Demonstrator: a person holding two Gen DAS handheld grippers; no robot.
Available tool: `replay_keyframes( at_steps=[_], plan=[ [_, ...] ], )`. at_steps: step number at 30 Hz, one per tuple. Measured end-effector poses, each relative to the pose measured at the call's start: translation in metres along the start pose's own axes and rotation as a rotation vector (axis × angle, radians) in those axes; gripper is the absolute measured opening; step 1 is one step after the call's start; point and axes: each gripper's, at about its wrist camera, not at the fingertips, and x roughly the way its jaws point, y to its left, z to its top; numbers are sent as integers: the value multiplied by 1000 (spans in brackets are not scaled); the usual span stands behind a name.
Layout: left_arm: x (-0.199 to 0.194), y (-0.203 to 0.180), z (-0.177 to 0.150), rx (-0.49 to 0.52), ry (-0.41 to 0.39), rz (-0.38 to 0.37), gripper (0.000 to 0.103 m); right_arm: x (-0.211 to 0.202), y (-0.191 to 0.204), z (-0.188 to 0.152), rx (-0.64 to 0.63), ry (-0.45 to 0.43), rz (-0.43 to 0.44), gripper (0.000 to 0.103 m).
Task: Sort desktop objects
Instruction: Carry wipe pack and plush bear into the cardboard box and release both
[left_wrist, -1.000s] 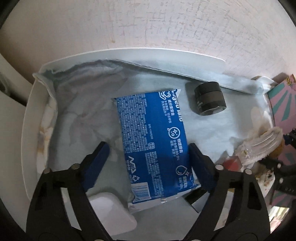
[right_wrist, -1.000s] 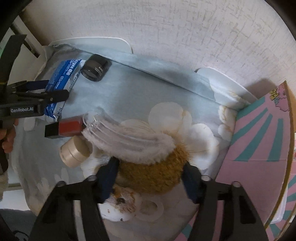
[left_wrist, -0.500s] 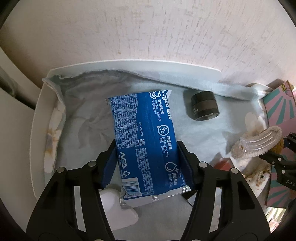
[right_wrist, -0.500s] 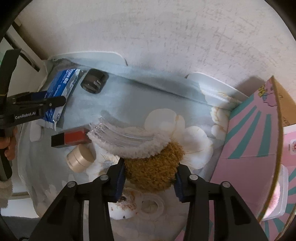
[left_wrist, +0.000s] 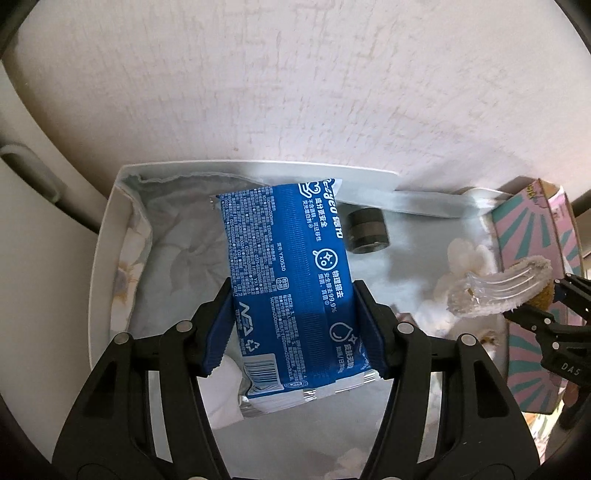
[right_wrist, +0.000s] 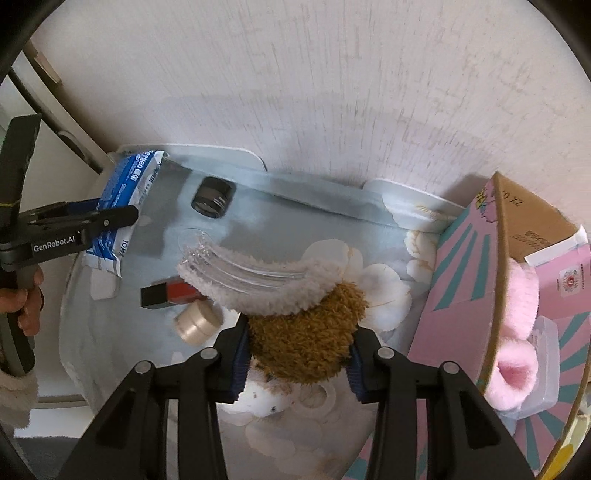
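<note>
My left gripper is shut on a blue wipes pack and holds it lifted above the cloth-covered white tray. The pack also shows in the right wrist view, clamped by the left gripper. My right gripper is shut on a brown plush toy with a fluffy white, clear-plastic part, held above the cloth. That toy also shows in the left wrist view, at the right.
A black jar lies near the tray's back wall. A red-and-black box, a tape roll and a white plush lie on the cloth. A pink box holding a pink slipper stands at right.
My left gripper closed on the blue pack and lifted it off the cloth. My right gripper closed on the brown plush toy and raised it, drawing back from the tray.
</note>
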Motion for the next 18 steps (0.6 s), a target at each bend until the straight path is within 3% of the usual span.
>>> replay_keyframes(
  at_steps=[8,18],
  plan=[
    [-24,2,20,22,-33,-44,57,-24,15,7,24,-62,15,40],
    [-56,-42,37,83,-91,-117,57,-73,-4,2,100,-146,11,40]
  ],
)
